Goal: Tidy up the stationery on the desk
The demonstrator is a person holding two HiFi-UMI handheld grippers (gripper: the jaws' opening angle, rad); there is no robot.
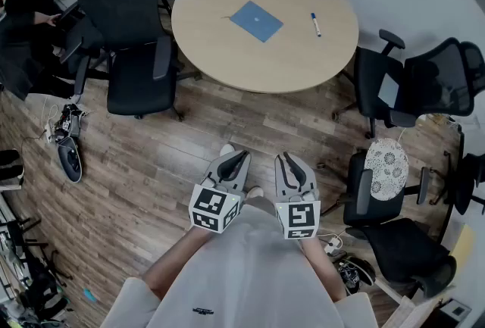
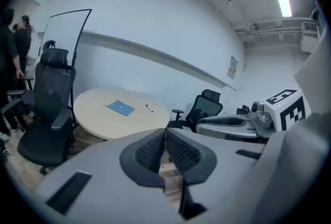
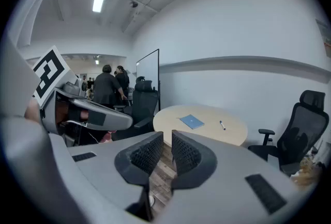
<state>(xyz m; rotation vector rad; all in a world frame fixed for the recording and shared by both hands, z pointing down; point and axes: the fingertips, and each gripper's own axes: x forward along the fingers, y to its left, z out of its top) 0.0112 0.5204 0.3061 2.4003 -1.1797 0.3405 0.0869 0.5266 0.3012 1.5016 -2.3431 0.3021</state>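
Observation:
A round wooden table [image 1: 227,54] stands well ahead of me across the wooden floor. On it lie a blue notebook [image 1: 256,20] and, to its right, a white marker pen [image 1: 315,24]. Both grippers hover side by side close to my body, far from the table. The left gripper [image 1: 239,157] is shut, its pads meeting with nothing between them. On the right gripper [image 1: 286,160] the jaws stand a narrow gap apart and hold nothing. The left gripper view shows the notebook [image 2: 120,108] and pen [image 2: 149,108] beyond the jaws; the right gripper view shows the notebook [image 3: 193,122] and pen [image 3: 222,125] too.
Black office chairs [image 1: 140,69] crowd the table's left side, and more chairs [image 1: 402,88] stand at its right. One chair with a white lace cushion [image 1: 386,167] is near my right. A person [image 1: 23,1] sits at far left. Cables and shoes [image 1: 67,137] lie on the floor.

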